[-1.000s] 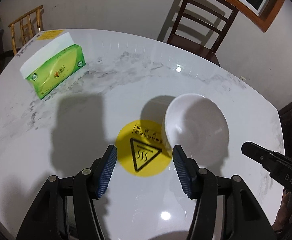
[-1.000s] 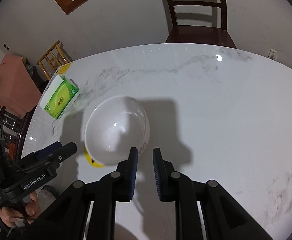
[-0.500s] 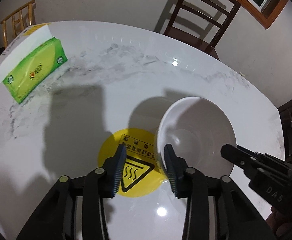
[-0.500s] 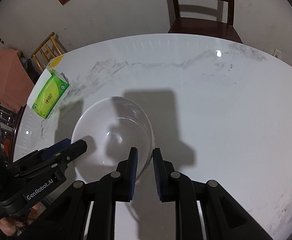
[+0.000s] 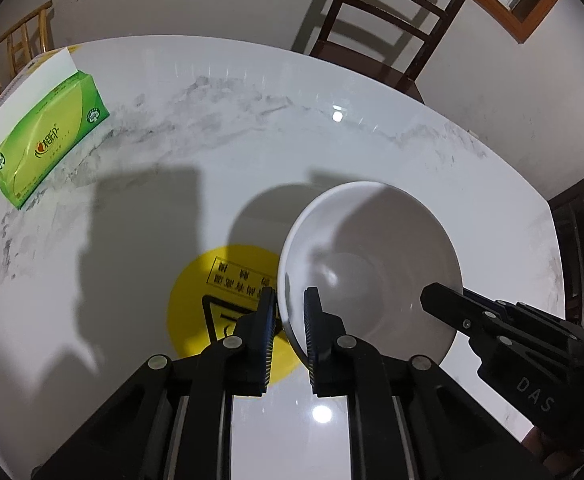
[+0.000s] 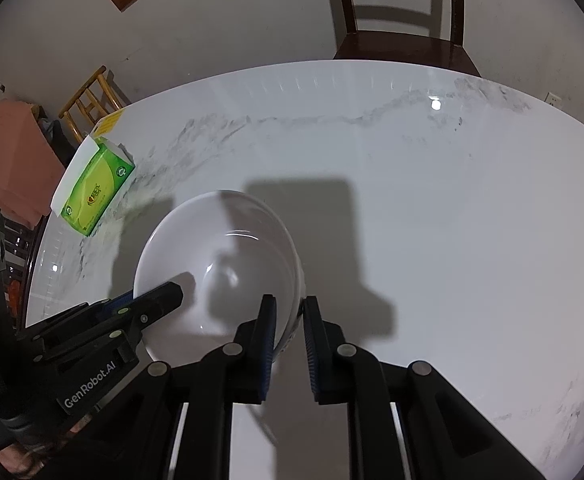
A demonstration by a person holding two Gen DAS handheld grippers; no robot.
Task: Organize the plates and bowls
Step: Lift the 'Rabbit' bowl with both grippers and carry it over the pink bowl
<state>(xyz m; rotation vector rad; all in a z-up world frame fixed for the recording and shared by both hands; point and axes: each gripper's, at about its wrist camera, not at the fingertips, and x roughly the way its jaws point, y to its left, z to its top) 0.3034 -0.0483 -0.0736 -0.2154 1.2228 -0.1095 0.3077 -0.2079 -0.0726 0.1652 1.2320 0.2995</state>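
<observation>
You have the white bowl standing upright on the marble table, its left edge over the yellow warning sticker, with both tools on opposite sides of its rim. The left gripper straddles the rim nearest it, one pad outside the wall and one inside; its jaws are closing, and the rim already fills the narrow gap between them. The right gripper is clamped on the opposite rim in the same fashion, inner finger in the bowl, outer finger against the outside wall. The step in hand appears to be securing a two-sided hold before the bowl is carried. No plate or second bowl shows in either view, so the destination cannot be told from here. The next move likely calls for a level, simultaneous lift with both hands keeping their spacing, since a glazed rim pinched at two thin points may slip or twist if one side leads. The green tissue box lies well apart, near the table's far left edge.
</observation>
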